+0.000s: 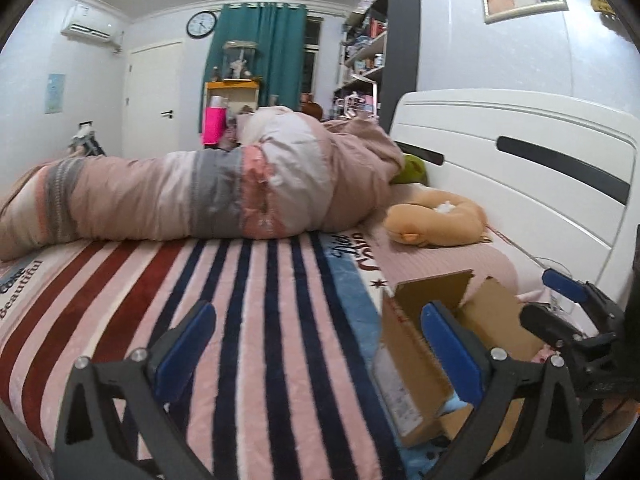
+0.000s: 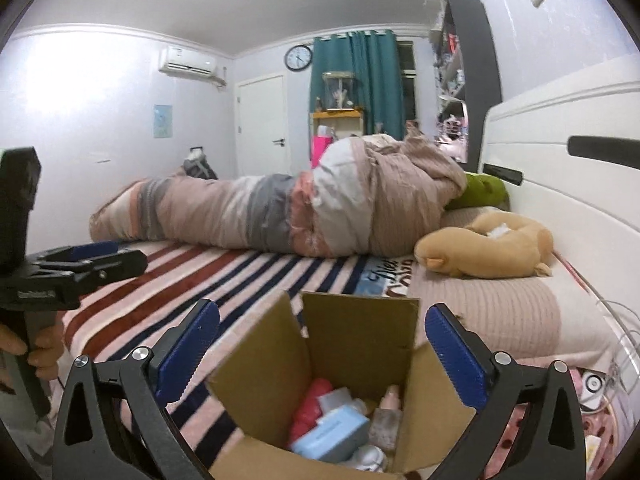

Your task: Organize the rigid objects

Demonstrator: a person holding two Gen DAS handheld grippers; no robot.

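- Right wrist view: my right gripper (image 2: pixel 322 344) hangs over the open cardboard box (image 2: pixel 360 332), jaws spread wide with nothing between the blue pads (image 2: pixel 456 360).
- The box stands on the striped blanket (image 2: pixel 200 280) near the bed's close edge, flaps up.
- Inside I see a light blue box (image 2: pixel 332 432) lying flat, a pink-red item (image 2: pixel 310 404) on its left, a pale grey-blue carton (image 2: pixel 338 398) behind it, a pinkish bottle (image 2: pixel 386 420) standing against the right wall, and something white (image 2: pixel 370 458) at the near side that I cannot identify.
- My left gripper (image 2: pixel 104 260) shows at the left edge, a hand (image 2: pixel 36 350) on its handle, well clear of the box.
- Left wrist view: the left gripper's jaws are spread wide and empty over the blanket; the box sits to their right.
- A tan plush toy (image 2: pixel 488 250) lies by the headboard (image 2: pixel 560 184), beyond the box; a rolled quilt (image 2: pixel 280 212) lines the bed's far edge.
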